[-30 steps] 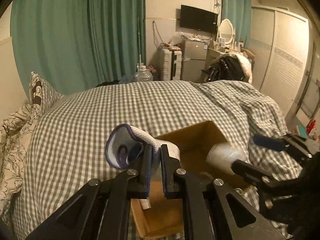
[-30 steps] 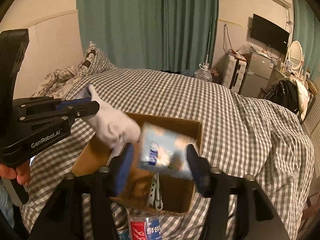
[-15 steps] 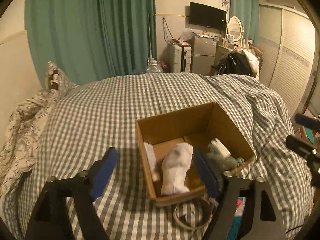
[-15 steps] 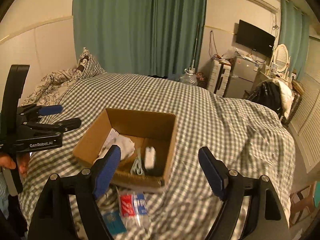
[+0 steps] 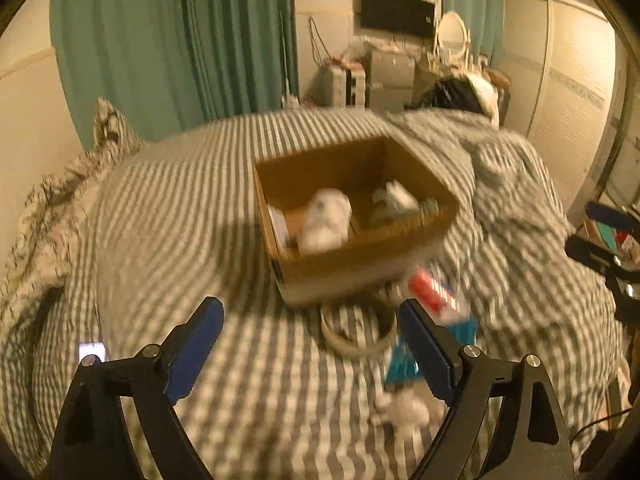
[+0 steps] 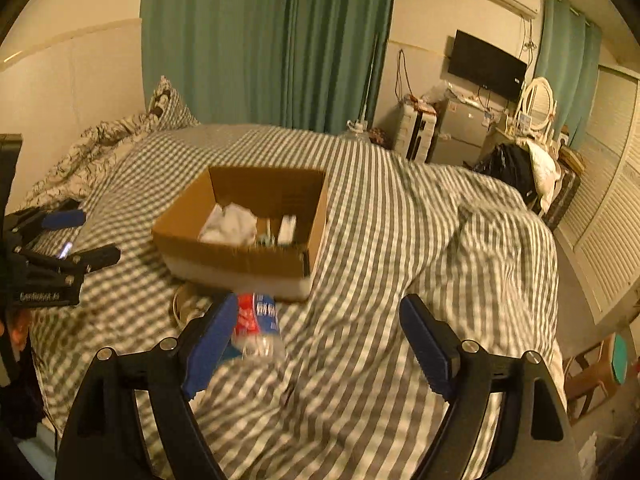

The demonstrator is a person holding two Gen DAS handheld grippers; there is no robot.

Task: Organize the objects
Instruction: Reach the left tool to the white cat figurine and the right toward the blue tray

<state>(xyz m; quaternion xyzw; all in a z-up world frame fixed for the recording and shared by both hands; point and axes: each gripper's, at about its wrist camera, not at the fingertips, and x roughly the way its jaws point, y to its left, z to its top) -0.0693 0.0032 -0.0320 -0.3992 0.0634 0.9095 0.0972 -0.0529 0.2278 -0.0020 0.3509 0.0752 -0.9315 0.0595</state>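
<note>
An open cardboard box [image 5: 360,268] [image 6: 240,258] sits on the checked bed. Inside lie a white sock [image 5: 324,220] [image 6: 230,224] and a small packet [image 5: 394,196] [image 6: 286,230]. In front of the box lie a plastic bottle with a red label [image 5: 434,292] [image 6: 256,326], a ring-shaped object [image 5: 356,330], a teal packet [image 5: 402,364] and a small white item [image 5: 404,412]. My left gripper [image 5: 312,344] is open and empty, pulled back from the box. My right gripper [image 6: 320,340] is open and empty, above the blanket beside the bottle.
The checked blanket [image 6: 400,240] is rumpled at the right. Pillows [image 6: 120,140] lie at the head by the teal curtain [image 6: 260,40]. A small lit device [image 5: 92,350] lies on the bed at the left. Furniture and a wardrobe [image 6: 608,200] stand beyond.
Both grippers opened and dropped the sock and the packet into the box, then drew back toward the near edge of the bed. The bottle and loose items came into view.
</note>
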